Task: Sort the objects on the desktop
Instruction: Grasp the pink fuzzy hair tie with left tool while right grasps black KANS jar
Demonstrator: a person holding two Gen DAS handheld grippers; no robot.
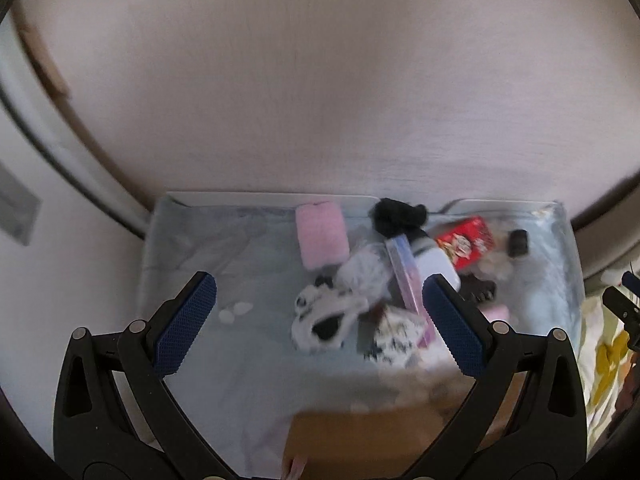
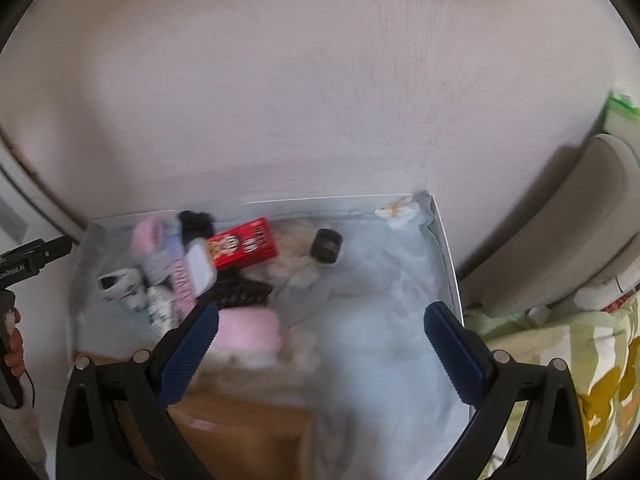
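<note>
A pile of small objects lies on a pale blue cloth on the table (image 1: pixel 224 256): a pink towel roll (image 1: pixel 321 236), black-and-white patterned socks (image 1: pixel 324 316), a red snack box (image 1: pixel 466 246), a white bottle (image 1: pixel 434 266), a small black cylinder (image 1: pixel 519 243) and a black fuzzy item (image 1: pixel 394 214). My left gripper (image 1: pixel 318 320) is open and empty above the pile's near side. My right gripper (image 2: pixel 320 352) is open and empty; the red box (image 2: pixel 244 246), the black cylinder (image 2: pixel 327 246) and a pink item (image 2: pixel 250 332) lie ahead of it.
A brown cardboard box (image 1: pixel 372 436) sits at the near table edge. A plain wall (image 1: pixel 320 80) rises behind the table. A beige cushion (image 2: pixel 560 232) and flowered bedding (image 2: pixel 560 360) lie to the right. A white flower (image 2: pixel 398 212) lies at the table's far right corner.
</note>
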